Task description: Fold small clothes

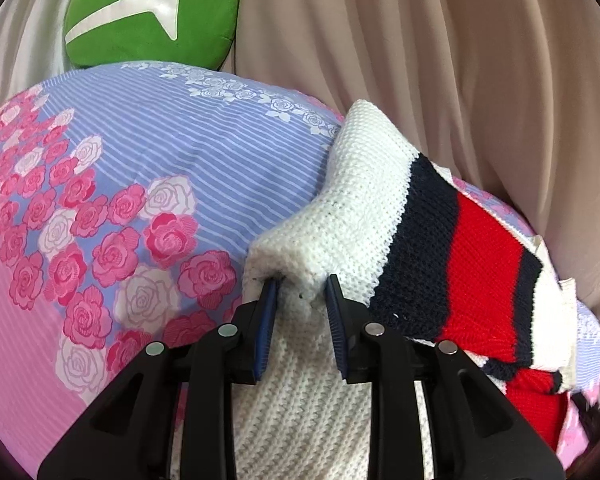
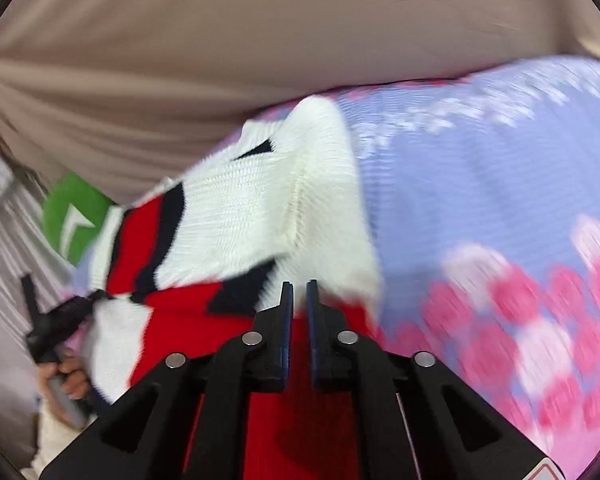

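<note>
Centrally, a knitted sweater [image 1: 380,208] in white with navy and red stripes lies on a floral bedsheet [image 1: 148,168], filling the centre and lower right of the left wrist view. A white folded edge of it is bunched between the blue pads of the left hand-held gripper [image 1: 302,294], whose fingers stand apart with the knit clamped between them. In the right wrist view, which is blurred, the sweater [image 2: 236,220] runs from centre to lower left, red knit filling the bottom centre. The right hand-held gripper [image 2: 299,292] has its fingers nearly together with a narrow gap; whether cloth sits in that gap cannot be told. At lower left of that view a hand [image 2: 66,380] holds a black handle beside the sweater. A green cushion [image 1: 152,12] with a white mark rests at upper left of the left wrist view, behind the bedsheet. Beige draped fabric [image 1: 440,60] fills the upper right.
</note>
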The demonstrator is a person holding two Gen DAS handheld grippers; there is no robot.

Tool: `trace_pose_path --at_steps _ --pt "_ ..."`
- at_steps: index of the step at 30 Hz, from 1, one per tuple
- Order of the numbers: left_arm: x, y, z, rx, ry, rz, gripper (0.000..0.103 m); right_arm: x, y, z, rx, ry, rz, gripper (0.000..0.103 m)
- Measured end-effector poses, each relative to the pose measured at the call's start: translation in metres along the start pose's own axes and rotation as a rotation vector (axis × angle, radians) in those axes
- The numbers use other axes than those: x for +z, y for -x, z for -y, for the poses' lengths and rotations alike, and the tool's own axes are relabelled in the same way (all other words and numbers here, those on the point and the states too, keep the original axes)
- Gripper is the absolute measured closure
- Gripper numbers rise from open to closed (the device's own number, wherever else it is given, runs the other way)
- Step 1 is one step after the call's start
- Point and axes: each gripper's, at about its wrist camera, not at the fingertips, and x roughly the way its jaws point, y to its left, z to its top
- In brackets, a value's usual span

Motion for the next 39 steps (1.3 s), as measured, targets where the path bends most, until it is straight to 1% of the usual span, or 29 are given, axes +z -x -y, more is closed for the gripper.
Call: trace_pose_path --at_steps 1,2,3,4,5,6,8,9,11,12,13,14,16,17,19,20,21,22,23,24,25,26,27,28,30,32,35,36,39 --pt "-0.002 0.005 -0.004 -0.012 0.001 0.001 0.078 -0.011 0.014 0.001 -0.019 0.013 0.011 0.068" --pt "-0.006 0.011 -0.006 -0.013 -0.008 0.002 0.078 -0.023 0.028 0.001 -0.037 0.034 0.016 0.065" --pt "-0.012 0.021 -0.009 -0.016 -0.022 0.002 0.078 -0.037 0.042 0.002 -0.041 0.050 0.012 0.058" --pt "-0.018 0.031 -0.012 -0.015 -0.035 0.002 0.076 -0.056 0.058 0.004 -0.028 0.052 0.005 0.050" --pt "-0.026 0.042 -0.017 -0.010 -0.050 0.001 0.069 -0.072 0.070 0.006 -0.020 0.044 -0.007 0.046" --pt "-0.033 0.054 -0.022 -0.015 -0.065 -0.004 0.065 -0.083 0.076 0.006 -0.012 0.035 -0.021 0.040" --pt "-0.053 0.081 -0.036 -0.054 -0.091 -0.030 0.055 -0.119 0.092 0.002 0.025 0.018 -0.064 0.038" --pt "-0.063 0.094 -0.044 -0.063 -0.101 -0.045 0.053 -0.135 0.099 0.002 0.049 0.006 -0.082 0.038" --pt "-0.087 0.122 -0.062 -0.089 -0.111 -0.081 0.041 -0.163 0.110 -0.001 0.088 -0.012 -0.099 0.035" --pt "-0.097 0.132 -0.069 -0.101 -0.107 -0.093 0.038 -0.173 0.116 -0.004 0.100 -0.019 -0.099 0.028" --pt "-0.110 0.144 -0.078 -0.115 -0.100 -0.107 0.033 -0.183 0.120 -0.006 0.124 -0.025 -0.110 0.026" --pt "-0.122 0.153 -0.086 -0.125 -0.086 -0.125 0.031 -0.190 0.123 -0.010 0.144 -0.023 -0.113 0.026" --pt "-0.140 0.162 -0.097 -0.146 -0.054 -0.149 0.031 -0.202 0.124 -0.018 0.191 -0.020 -0.125 0.026" --pt "-0.147 0.168 -0.098 -0.155 -0.049 -0.135 0.031 -0.205 0.123 -0.023 0.205 -0.012 -0.130 0.026" --pt "-0.157 0.175 -0.096 -0.150 -0.043 -0.125 0.031 -0.210 0.120 -0.035 0.204 0.002 -0.132 0.026" --pt "-0.161 0.176 -0.095 -0.164 -0.031 -0.121 0.031 -0.210 0.117 -0.039 0.210 -0.004 -0.130 0.026" --pt "-0.162 0.175 -0.093 -0.175 -0.023 -0.119 0.031 -0.209 0.112 -0.042 0.233 -0.017 -0.138 0.026" --pt "-0.163 0.174 -0.089 -0.176 -0.019 -0.110 0.033 -0.210 0.110 -0.045 0.234 -0.024 -0.132 0.026" --pt "-0.162 0.171 -0.086 -0.181 -0.028 -0.109 0.046 -0.209 0.108 -0.048 0.225 -0.028 -0.123 0.026" --pt "-0.163 0.169 -0.082 -0.187 -0.036 -0.117 0.052 -0.209 0.107 -0.051 0.225 -0.027 -0.121 0.035" --pt "-0.162 0.168 -0.079 -0.167 -0.043 -0.112 0.056 -0.209 0.104 -0.053 0.227 -0.027 -0.124 0.057" --pt "-0.163 0.167 -0.075 -0.161 -0.054 -0.109 0.075 -0.210 0.100 -0.054 0.216 -0.031 -0.133 0.070" --pt "-0.163 0.165 -0.074 -0.165 -0.054 -0.129 0.086 -0.211 0.097 -0.056 0.199 -0.037 -0.139 0.096" --pt "-0.164 0.164 -0.074 -0.158 -0.040 -0.145 0.094 -0.212 0.099 -0.056 0.192 -0.040 -0.127 0.096" --pt "-0.164 0.175 -0.078 -0.183 -0.022 -0.131 0.096 -0.214 0.114 -0.060 0.201 -0.015 -0.061 0.097" --pt "-0.166 0.193 -0.078 -0.209 -0.029 -0.097 0.098 -0.217 0.140 -0.064 0.220 0.019 0.015 0.097" --pt "-0.171 0.241 -0.078 -0.275 -0.066 -0.030 0.099 -0.224 0.177 -0.068 0.233 0.071 0.097 0.098" --pt "-0.173 0.255 -0.077 -0.289 -0.081 -0.008 0.103 -0.227 0.186 -0.068 0.237 0.086 0.113 0.098" --pt "-0.186 0.312 -0.077 -0.334 -0.152 0.087 0.103 -0.238 0.216 -0.067 0.248 0.121 0.147 0.099"
